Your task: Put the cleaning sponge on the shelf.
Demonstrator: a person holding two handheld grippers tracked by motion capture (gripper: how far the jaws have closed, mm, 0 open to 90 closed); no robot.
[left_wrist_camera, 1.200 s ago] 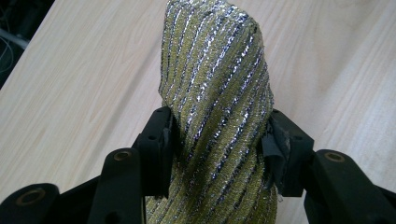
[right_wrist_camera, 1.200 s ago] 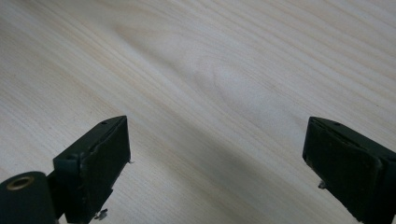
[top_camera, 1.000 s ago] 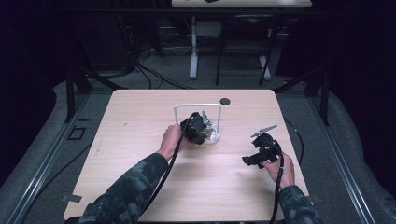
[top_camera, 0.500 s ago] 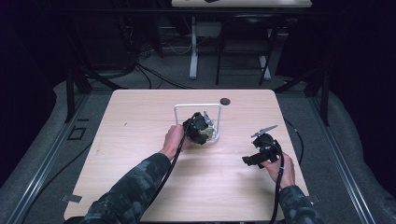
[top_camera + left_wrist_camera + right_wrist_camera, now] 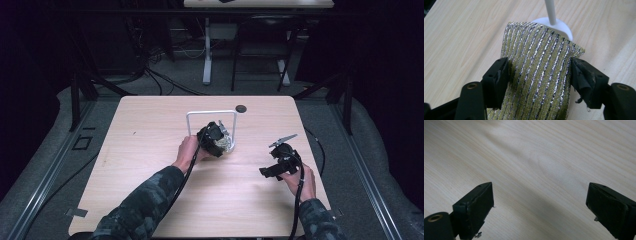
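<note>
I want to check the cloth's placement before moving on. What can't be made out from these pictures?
- High view: the green-and-silver striped cloth is mostly hidden by the left gripper; too small to tell how it lies.
- Left gripper view: the cloth's near end is cut by the bottom edge; the thin white metal rack is cut off at the top.
- High view: the small dark round object is too small to identify.

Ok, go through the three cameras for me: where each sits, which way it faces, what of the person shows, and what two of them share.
High view: above the person's side, facing forward and down on the table; both sleeved forearms, left gripper and right gripper show.
Left gripper view: rides the left gripper, looking along its jaws, which have just been opening, at the striped glittery cloth between them.
Right gripper view: rides the right gripper, looking down on bare tabletop, jaws wide apart.
Shared: high and left gripper views both show the white stand.
</note>
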